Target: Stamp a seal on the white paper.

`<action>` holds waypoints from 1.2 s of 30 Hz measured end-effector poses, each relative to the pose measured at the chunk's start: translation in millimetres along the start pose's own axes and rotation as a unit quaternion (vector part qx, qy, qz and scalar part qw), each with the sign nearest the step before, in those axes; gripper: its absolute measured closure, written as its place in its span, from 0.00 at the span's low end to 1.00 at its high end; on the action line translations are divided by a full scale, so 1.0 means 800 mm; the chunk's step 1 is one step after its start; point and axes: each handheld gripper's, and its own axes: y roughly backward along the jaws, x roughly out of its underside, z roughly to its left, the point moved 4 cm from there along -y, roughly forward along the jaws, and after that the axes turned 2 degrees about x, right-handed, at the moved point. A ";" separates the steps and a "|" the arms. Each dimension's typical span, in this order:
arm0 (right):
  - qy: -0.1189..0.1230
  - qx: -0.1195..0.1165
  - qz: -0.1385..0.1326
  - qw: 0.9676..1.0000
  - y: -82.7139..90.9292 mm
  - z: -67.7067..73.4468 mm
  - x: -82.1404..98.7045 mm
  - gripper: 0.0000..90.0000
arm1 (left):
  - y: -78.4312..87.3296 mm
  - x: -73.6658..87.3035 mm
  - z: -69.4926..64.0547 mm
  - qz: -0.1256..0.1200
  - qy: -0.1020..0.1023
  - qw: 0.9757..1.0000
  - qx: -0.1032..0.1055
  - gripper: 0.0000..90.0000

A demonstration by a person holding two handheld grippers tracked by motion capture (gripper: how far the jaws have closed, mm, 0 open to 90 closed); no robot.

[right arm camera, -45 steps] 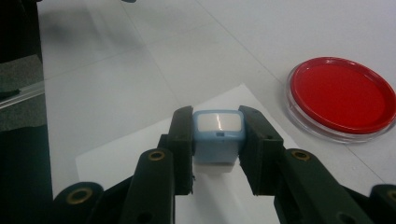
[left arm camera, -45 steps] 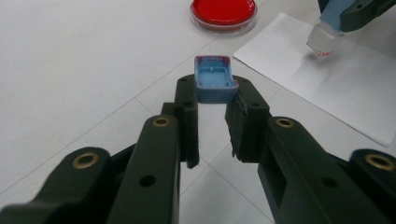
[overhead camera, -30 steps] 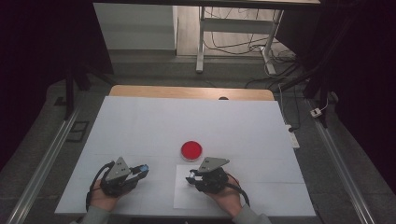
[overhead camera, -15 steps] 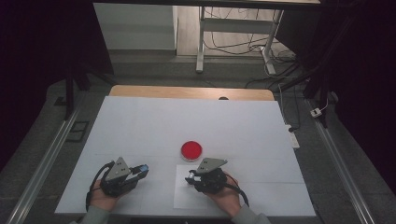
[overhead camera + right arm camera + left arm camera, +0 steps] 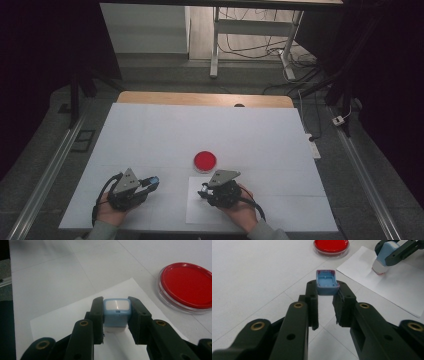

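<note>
Two pieces of one stamp are in our grippers: the left gripper (image 5: 325,298) pinches the blue cap (image 5: 327,285) at its jaw tips, hollow side up, and the right gripper (image 5: 116,315) is clamped on the stamp body (image 5: 117,312), whose inked face points down onto the sheet of paper (image 5: 75,315) right beneath it. In the high view we hold the right gripper (image 5: 209,190) over the paper (image 5: 197,212), with the red ink pad (image 5: 205,161) just ahead of its jaws and the left gripper (image 5: 150,182) off to its side on the table (image 5: 150,130). We judge this to be the stamping step; next we need a straight, firm press down, then a clean vertical lift to avoid smearing.
</note>
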 end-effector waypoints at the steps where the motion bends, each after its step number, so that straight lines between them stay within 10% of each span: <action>1: 0.001 0.000 0.001 1.000 0.000 0.000 0.000 0.74 | 0.000 0.000 0.000 0.000 0.000 1.000 0.000 0.83; 36: 0.000 0.007 -0.012 1.000 -0.002 0.002 0.007 0.75 | 0.000 0.000 -0.001 0.001 -0.002 1.000 0.001 0.83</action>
